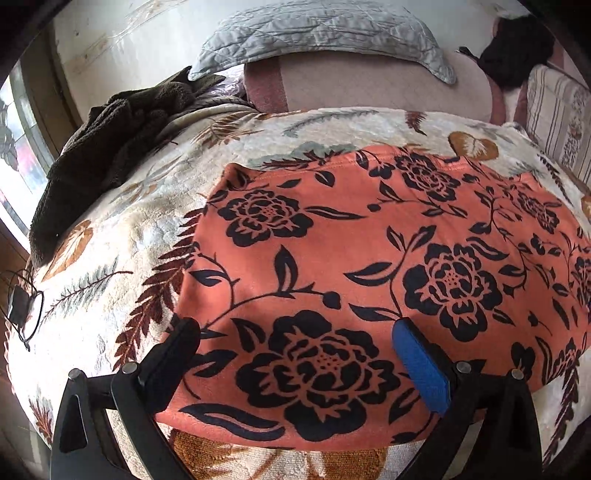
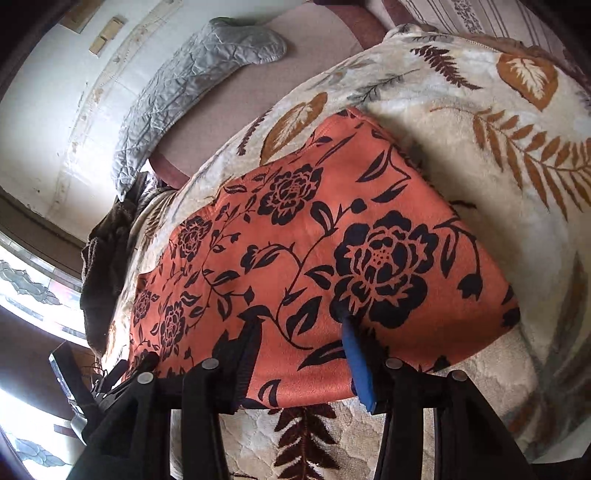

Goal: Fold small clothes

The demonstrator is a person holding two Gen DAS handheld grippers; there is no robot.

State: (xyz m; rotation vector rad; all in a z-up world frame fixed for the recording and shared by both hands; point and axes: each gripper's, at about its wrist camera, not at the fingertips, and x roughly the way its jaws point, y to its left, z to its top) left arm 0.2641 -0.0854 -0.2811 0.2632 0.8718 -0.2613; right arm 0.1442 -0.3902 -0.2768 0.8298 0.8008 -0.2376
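I look down along both grippers at an orange garment with black flowers (image 1: 369, 258), lying flat and smooth on a cream leaf-print blanket (image 1: 122, 229) that covers a bed. The cloth looks already doubled into a neat oblong, its near edge running straight across just ahead of my tools, which suggests one fold is done and another may follow. My left gripper (image 1: 295, 328) sits over the garment's near left portion with its jaws spread wide, one black finger at the cloth's left edge and the blue-padded finger (image 1: 421, 365) resting on the print; it holds nothing. My right gripper (image 2: 299, 321) is over the near right portion, jaws also apart and empty, the blue pad (image 2: 356, 363) touching or just above the fabric; I cannot tell which. I judge both tools are placed symmetrically along the near edge so each can pinch a corner and lift evenly. Beyond the blanket lie a grey quilted pillow (image 1: 321, 33) against the headboard and a dark brown fleecy garment (image 1: 107, 147) heaped at the left, well apart from my work.
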